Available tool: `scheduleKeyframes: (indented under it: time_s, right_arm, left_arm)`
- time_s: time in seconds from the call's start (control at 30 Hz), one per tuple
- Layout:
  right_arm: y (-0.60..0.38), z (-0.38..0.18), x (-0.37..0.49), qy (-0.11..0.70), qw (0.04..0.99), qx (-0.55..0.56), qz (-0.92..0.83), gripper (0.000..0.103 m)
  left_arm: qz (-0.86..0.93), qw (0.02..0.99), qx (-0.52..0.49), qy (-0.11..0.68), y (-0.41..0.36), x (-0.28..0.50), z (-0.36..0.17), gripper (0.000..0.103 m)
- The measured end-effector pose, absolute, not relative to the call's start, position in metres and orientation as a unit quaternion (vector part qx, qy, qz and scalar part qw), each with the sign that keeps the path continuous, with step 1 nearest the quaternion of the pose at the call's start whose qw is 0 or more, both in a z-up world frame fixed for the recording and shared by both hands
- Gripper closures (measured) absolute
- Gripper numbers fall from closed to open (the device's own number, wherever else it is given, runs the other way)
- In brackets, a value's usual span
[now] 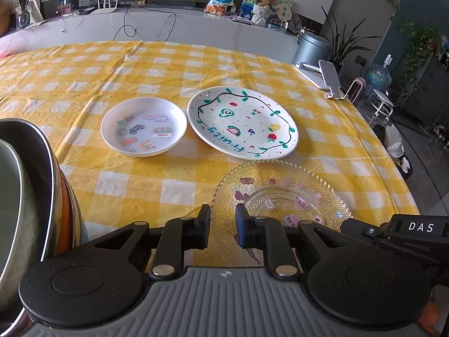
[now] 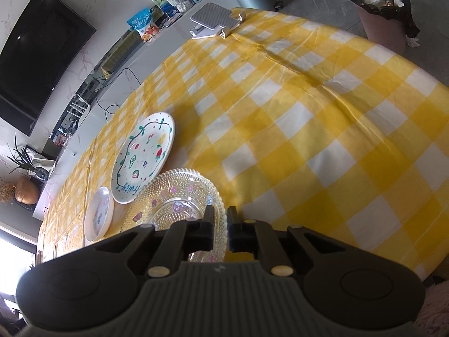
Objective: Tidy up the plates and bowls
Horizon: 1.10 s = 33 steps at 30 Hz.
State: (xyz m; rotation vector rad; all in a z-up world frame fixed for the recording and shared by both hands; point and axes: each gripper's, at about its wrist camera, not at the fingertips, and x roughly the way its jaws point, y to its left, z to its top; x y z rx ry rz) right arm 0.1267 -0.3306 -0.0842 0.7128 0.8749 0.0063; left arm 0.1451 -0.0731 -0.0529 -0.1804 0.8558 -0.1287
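A clear beaded glass plate (image 1: pixel 280 191) with pink stickers lies nearest on the yellow checked tablecloth. My left gripper (image 1: pixel 223 224) straddles its left rim. A narrow gap still shows between the pads, and I see no pad pressing on the glass. My right gripper (image 2: pixel 220 226) is shut on the right rim of that glass plate (image 2: pixel 174 196), with the beaded edge running between its pads. Behind it lie a white plate (image 1: pixel 242 126) painted with fruit and a small white dish (image 1: pixel 143 126) with stickers. Both show in the right wrist view too, the painted plate (image 2: pixel 143 157) and the dish (image 2: pixel 99 213).
Stacked metal bowls (image 1: pixel 42 182) stand close at the left edge. A white phone stand (image 1: pixel 322 75) sits at the table's far right corner. A lined waste bin (image 2: pixel 384 14) stands on the floor beyond the table edge. The cloth to the right of the plates is bare (image 2: pixel 322 140).
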Motion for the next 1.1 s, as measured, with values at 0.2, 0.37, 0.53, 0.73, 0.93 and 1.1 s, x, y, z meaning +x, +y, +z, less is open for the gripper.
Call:
scheduleKeyframes:
  time_s: [0.2,0.37,0.53,0.73,0.93,1.1]
  right_arm:
    - [-0.339,-0.074,0.118,0.398,0.843,0.36,0.011,0.099]
    - [-0.339,-0.06,0.106,0.382,0.853,0.354,0.017,0.1]
    - [-0.341,-0.052,0.096,0.378,0.854,0.357,0.019,0.1]
    - [-0.339,-0.045,0.082,0.387,0.857,0.338,0.022,0.1]
    - [-0.33,-0.049,0.074,0.4,0.857,0.323,0.031,0.099]
    - [-0.32,-0.056,0.075,0.414,0.856,0.309,0.036,0.099]
  left_arm:
    - [-0.075,0.906,-0.094,0.406,-0.071,0.137,-0.042,0.083]
    - [-0.085,0.91,-0.095,0.395,-0.071,0.127,-0.031,0.083]
    - [-0.097,0.911,-0.093,0.389,-0.068,0.115,-0.022,0.083]
    - [-0.108,0.91,-0.09,0.389,-0.065,0.099,-0.02,0.083]
    - [-0.098,0.91,-0.081,0.395,-0.06,0.091,-0.025,0.083]
    - [-0.086,0.913,-0.062,0.394,-0.058,0.084,-0.029,0.083]
